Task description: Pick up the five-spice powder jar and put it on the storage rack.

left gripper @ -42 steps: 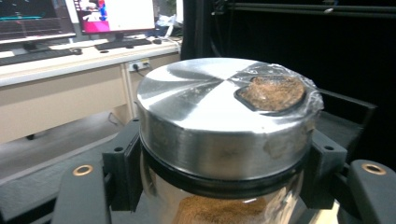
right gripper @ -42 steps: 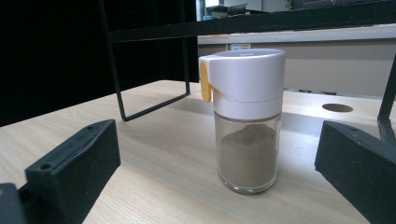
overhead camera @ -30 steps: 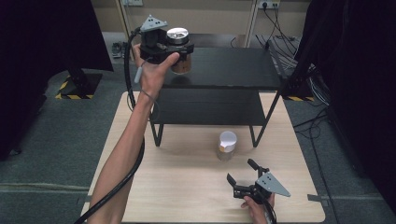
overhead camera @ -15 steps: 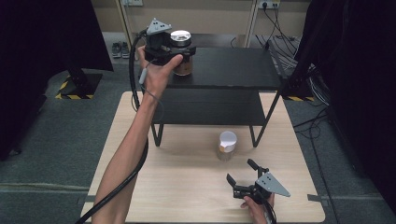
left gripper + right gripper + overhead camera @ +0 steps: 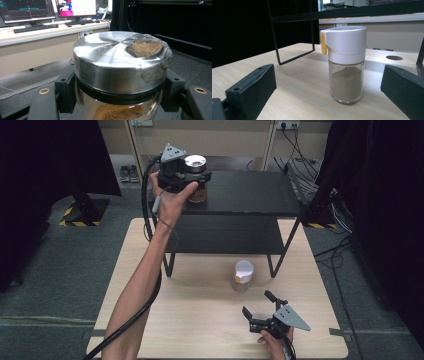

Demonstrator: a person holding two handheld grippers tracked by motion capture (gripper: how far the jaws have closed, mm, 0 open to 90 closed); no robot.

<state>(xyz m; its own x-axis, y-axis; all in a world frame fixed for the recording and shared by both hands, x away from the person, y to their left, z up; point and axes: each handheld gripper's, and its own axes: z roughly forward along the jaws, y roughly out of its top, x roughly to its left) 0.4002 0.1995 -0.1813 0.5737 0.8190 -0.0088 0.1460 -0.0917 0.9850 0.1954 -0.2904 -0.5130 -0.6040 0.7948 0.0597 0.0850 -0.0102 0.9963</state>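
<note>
A glass jar [image 5: 195,165] with a shiny metal lid and brown powder inside is at the left end of the black rack's top shelf [image 5: 250,190]. My left gripper [image 5: 192,180] is shut on it, its jaws clamping the jar [image 5: 117,62] just under the lid. Whether the jar rests on the shelf I cannot tell. A glass shaker [image 5: 243,272] with a white cap and yellow tab stands on the wooden table [image 5: 190,305]. My right gripper [image 5: 256,303] lies near the front edge, open, with the shaker [image 5: 345,62] standing a little beyond its jaws.
The two-tier black rack stands across the back half of the table, its legs [image 5: 280,255] near the shaker. Cables and dark curtains surround the table. The left gripper view shows a desk with monitors [image 5: 27,10] in the background.
My left hand with the jar has edged slightly to the right over the top shelf. The right gripper and the shaker have not moved.
</note>
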